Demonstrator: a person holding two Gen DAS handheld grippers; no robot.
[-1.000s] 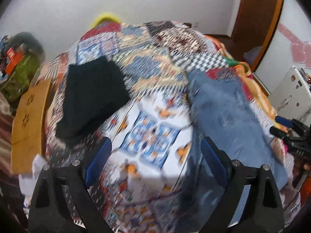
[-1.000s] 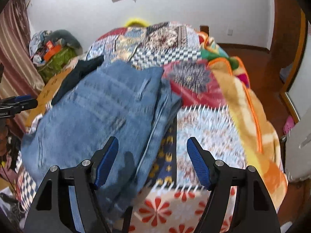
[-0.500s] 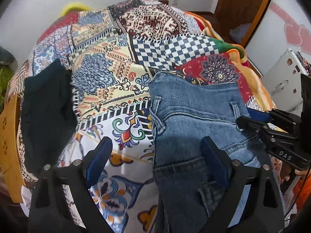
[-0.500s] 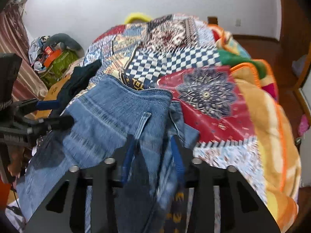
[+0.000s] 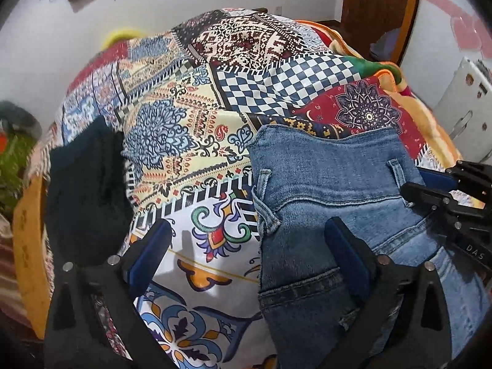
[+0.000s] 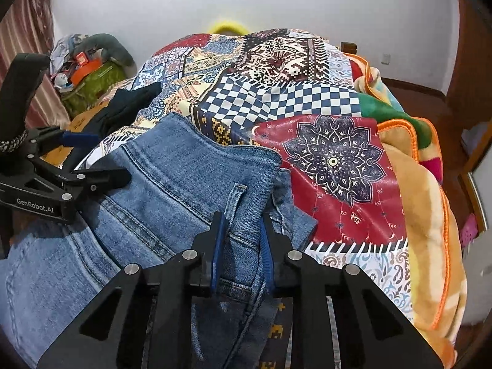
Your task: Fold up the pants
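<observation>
Blue jeans point(image 5: 332, 184) lie on a patchwork quilt point(image 5: 190, 117), waistband away from me; they also show in the right wrist view point(image 6: 172, 190). My left gripper point(image 5: 246, 240) is open, its right finger over the jeans' left edge near the waistband, its left finger over the quilt. My right gripper point(image 6: 243, 230) is shut on the jeans' right side by a belt loop. Each gripper shows in the other's view: the left one point(image 6: 89, 160), the right one point(image 5: 430, 187).
A dark folded garment point(image 5: 86, 190) lies on the bed's left side, also in the right wrist view point(image 6: 129, 104). An orange blanket point(image 6: 427, 215) covers the right edge. A green bag with clutter point(image 6: 89, 73) stands at the far left. A white cabinet point(image 5: 464, 104) stands at the right.
My right gripper has closed from wide open onto the jeans' right waistband edge. My left gripper has moved in towards the waistband's left edge and stays open.
</observation>
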